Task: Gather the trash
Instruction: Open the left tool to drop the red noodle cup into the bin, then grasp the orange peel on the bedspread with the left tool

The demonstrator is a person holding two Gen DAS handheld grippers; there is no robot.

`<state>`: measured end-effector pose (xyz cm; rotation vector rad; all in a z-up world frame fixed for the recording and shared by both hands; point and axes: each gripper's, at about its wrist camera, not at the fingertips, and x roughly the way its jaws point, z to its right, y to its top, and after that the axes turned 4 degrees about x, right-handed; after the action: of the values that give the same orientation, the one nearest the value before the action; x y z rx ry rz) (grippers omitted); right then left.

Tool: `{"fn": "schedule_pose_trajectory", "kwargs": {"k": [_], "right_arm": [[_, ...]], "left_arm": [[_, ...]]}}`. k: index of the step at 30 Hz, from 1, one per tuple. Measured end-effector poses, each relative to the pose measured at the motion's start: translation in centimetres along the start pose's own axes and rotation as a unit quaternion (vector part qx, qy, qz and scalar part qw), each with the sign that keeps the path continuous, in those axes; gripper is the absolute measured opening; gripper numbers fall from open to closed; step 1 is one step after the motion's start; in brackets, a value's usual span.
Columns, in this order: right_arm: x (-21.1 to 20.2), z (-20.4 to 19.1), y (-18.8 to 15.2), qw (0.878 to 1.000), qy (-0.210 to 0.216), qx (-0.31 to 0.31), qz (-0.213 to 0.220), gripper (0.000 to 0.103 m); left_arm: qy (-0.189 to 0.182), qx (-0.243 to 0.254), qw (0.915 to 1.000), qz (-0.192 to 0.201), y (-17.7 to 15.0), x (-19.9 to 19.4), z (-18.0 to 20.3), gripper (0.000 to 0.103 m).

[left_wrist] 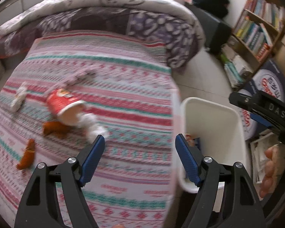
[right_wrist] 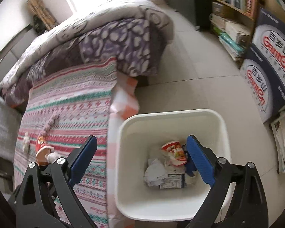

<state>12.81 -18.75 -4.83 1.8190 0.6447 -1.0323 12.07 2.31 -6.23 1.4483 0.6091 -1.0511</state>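
Note:
A red paper cup lies on its side on the striped bedspread, with crumpled white tissue at its mouth. Two orange-brown scraps and a white wrapper lie nearby. My left gripper is open and empty above the bed's right part. A white bin stands on the floor beside the bed and holds a red cup, crumpled paper and a carton. My right gripper is open and empty above the bin; it also shows in the left wrist view.
A folded purple quilt lies at the bed's far end. A bookshelf, stacked books and Ganten boxes line the right side of the tiled floor. A grey cushion sits left of the bed.

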Motion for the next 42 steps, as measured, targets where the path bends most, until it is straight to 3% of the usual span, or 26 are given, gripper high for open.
{"fn": "schedule_pose_trajectory", "kwargs": {"k": [7, 17, 28, 33, 35, 40, 42], "right_arm": [[1.0, -3.4, -1.1, 0.999, 0.011, -0.029, -0.015, 0.091], [3.1, -8.4, -3.1, 0.996, 0.026, -0.074, -0.048, 0.091], [4.9, -13.9, -5.0, 0.986, 0.057, -0.142, -0.072, 0.092], [5.4, -17.1, -5.8, 0.975, 0.083, -0.192, -0.072, 0.093], [5.7, -18.5, -6.2, 0.968, 0.088, -0.224, -0.072, 0.093], [6.8, -21.5, -7.1, 0.952, 0.102, -0.279, -0.076, 0.094], [7.4, -22.5, -7.5, 0.946, 0.109, -0.294, -0.083, 0.094]], "left_arm": [[0.054, -0.019, 0.9982, -0.021, -1.4, -0.1, -5.2, 0.075], [0.133, -0.034, 0.9881, -0.071, -3.5, 1.5, -13.7, 0.075], [0.103, -0.071, 0.9864, -0.107, -5.1, 3.0, -20.5, 0.074], [0.091, -0.050, 0.9885, -0.109, -6.2, 3.7, -21.2, 0.060], [0.090, -0.039, 0.9898, -0.103, -6.3, 3.5, -21.2, 0.043], [0.105, -0.022, 0.9894, -0.098, -6.9, 3.3, -21.1, 0.021], [0.104, -0.031, 0.9894, -0.096, -7.1, 3.0, -21.4, 0.019]]}}
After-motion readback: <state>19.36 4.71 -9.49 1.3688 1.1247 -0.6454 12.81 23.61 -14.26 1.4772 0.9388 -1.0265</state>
